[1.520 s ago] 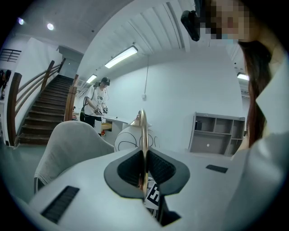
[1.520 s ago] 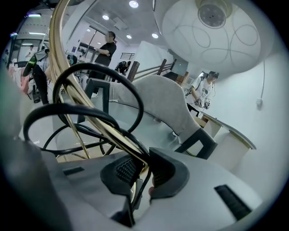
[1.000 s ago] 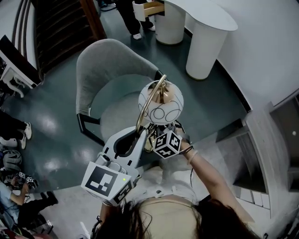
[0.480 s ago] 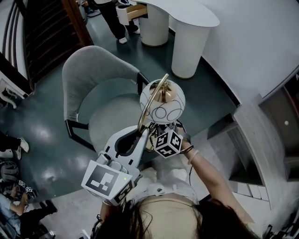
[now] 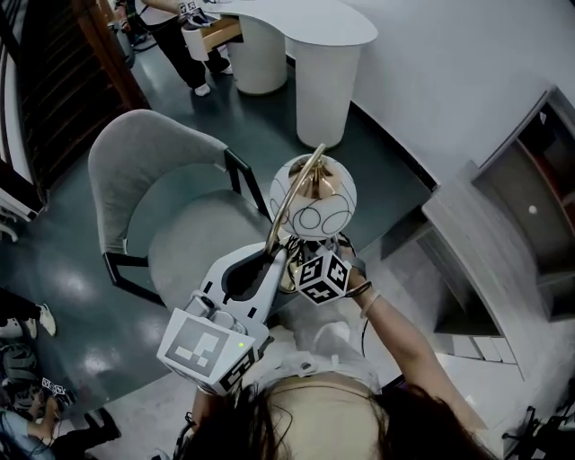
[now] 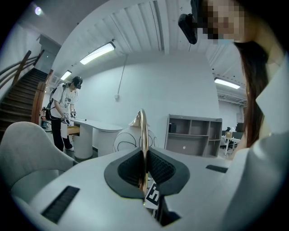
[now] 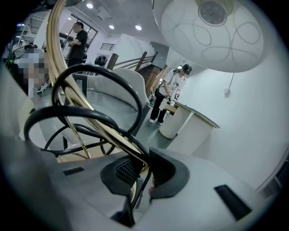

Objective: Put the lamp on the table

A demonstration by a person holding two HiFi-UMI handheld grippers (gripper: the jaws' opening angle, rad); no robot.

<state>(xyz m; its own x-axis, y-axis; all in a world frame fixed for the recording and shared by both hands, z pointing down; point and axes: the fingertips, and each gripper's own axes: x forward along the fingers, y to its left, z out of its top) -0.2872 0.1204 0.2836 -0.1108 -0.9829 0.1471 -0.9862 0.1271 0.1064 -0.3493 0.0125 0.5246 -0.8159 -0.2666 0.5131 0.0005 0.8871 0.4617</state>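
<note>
The lamp has a white globe shade (image 5: 313, 196) with thin line patterns and a curved gold stem (image 5: 289, 193). I carry it in the air with both grippers, above the edge of a grey chair. My left gripper (image 5: 272, 260) is shut on the gold stem (image 6: 142, 135), which stands upright between its pads. My right gripper (image 5: 304, 262), beside its marker cube, is shut on the lamp's gold base wire (image 7: 104, 135) together with the black cord (image 7: 90, 74). The shade (image 7: 212, 31) hangs above it. The white rounded table (image 5: 296, 18) stands ahead at the top of the head view.
A grey upholstered chair (image 5: 162, 207) sits below and left of the lamp. A grey open shelf unit (image 5: 503, 234) lines the wall on the right. A person (image 5: 171, 36) stands at the table's far left end by an open drawer. Stairs rise at the far left.
Both grippers and the lamp have moved forward together. The chair has slid down and left in the head view and the table has come nearer. The grips look unchanged.
</note>
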